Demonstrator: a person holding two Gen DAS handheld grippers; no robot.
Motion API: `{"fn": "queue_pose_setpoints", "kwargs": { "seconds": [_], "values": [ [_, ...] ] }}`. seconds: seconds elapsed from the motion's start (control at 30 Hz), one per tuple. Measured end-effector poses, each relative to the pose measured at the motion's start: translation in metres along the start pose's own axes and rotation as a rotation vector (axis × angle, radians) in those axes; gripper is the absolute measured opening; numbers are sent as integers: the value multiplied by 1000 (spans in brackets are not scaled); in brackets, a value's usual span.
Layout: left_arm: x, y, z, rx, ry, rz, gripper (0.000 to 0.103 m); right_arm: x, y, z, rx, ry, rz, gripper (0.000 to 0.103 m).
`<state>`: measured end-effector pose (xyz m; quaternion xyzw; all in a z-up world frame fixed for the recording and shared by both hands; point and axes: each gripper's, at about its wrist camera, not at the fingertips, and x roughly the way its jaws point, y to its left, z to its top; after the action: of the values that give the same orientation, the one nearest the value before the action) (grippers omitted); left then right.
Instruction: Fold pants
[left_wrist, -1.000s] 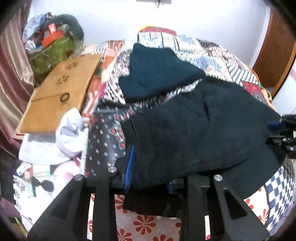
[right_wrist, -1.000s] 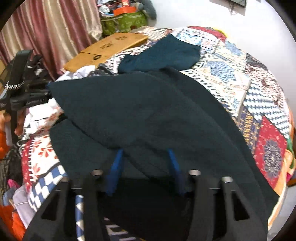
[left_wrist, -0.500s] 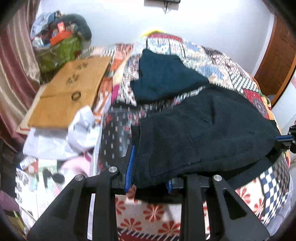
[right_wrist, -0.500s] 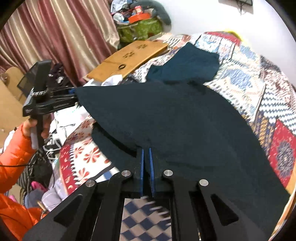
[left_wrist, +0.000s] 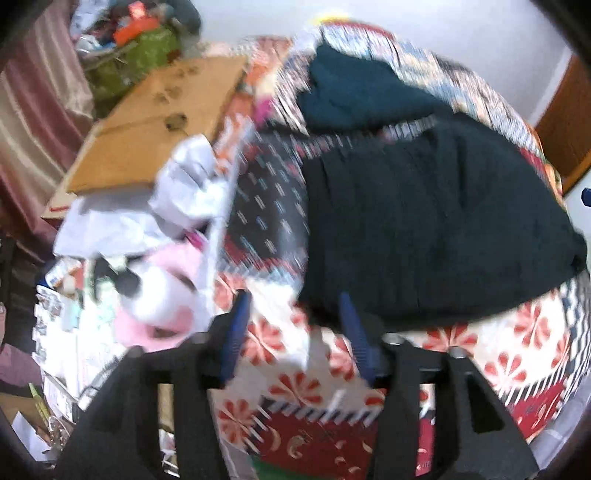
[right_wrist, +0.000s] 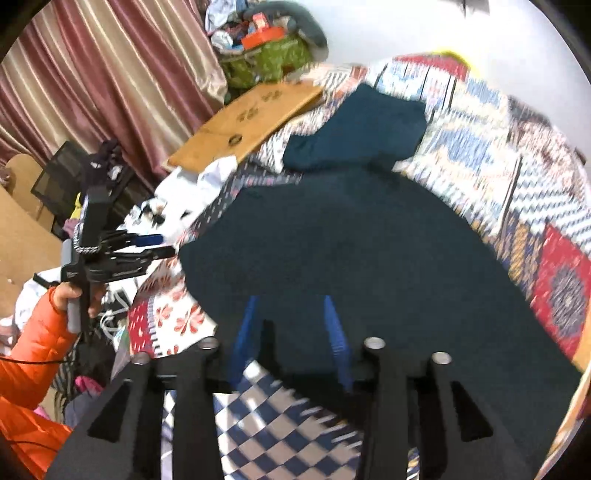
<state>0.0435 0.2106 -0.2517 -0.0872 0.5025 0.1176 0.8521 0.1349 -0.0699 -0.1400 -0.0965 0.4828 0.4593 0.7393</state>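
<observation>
The dark pants (left_wrist: 424, 221) lie folded over on the patterned bedspread (left_wrist: 303, 387); they also show in the right wrist view (right_wrist: 369, 258). My left gripper (left_wrist: 295, 306) is open and empty, just off the pants' near left edge. It also shows at the left of the right wrist view (right_wrist: 147, 247), held in a hand with an orange sleeve. My right gripper (right_wrist: 291, 306) is open, its blue pads over the pants' near edge, gripping nothing.
A second folded dark-teal garment (left_wrist: 362, 92) lies farther back on the bed (right_wrist: 369, 125). A brown cardboard sheet (left_wrist: 155, 122), white cloth (left_wrist: 177, 192) and clutter lie at the left. Curtains (right_wrist: 110, 74) hang at the left.
Both grippers have let go of the pants and opened. The pants have dropped flat on the bed. Both grippers have pulled back toward the near edge.
</observation>
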Motion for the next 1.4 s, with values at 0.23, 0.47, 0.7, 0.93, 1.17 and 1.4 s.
{"fn": "queue_pose_setpoints", "kwargs": {
  "seconds": [0.23, 0.47, 0.7, 0.93, 1.17, 1.4],
  "values": [
    [13, -5, 62, -9, -57, -15, 63, 12, -36, 51, -23, -69, -114, 45],
    [78, -40, 98, 46, 40, -64, 66, 79, -79, 97, 35, 6, -113, 45],
    [115, -51, 77, 77, 56, 42, 81, 134, -91, 118, 10, 71, -92, 36],
    [115, -40, 62, 70, -12, 189, 92, 141, -88, 120, -54, 25, -115, 6],
    [114, -35, 59, 80, -5, 245, 92, 136, -91, 128, -9, 24, -158, 6],
    [68, -35, 73, 82, -19, 197, 89, 40, -100, 111, 97, -96, -221, 38]
  ]
}}
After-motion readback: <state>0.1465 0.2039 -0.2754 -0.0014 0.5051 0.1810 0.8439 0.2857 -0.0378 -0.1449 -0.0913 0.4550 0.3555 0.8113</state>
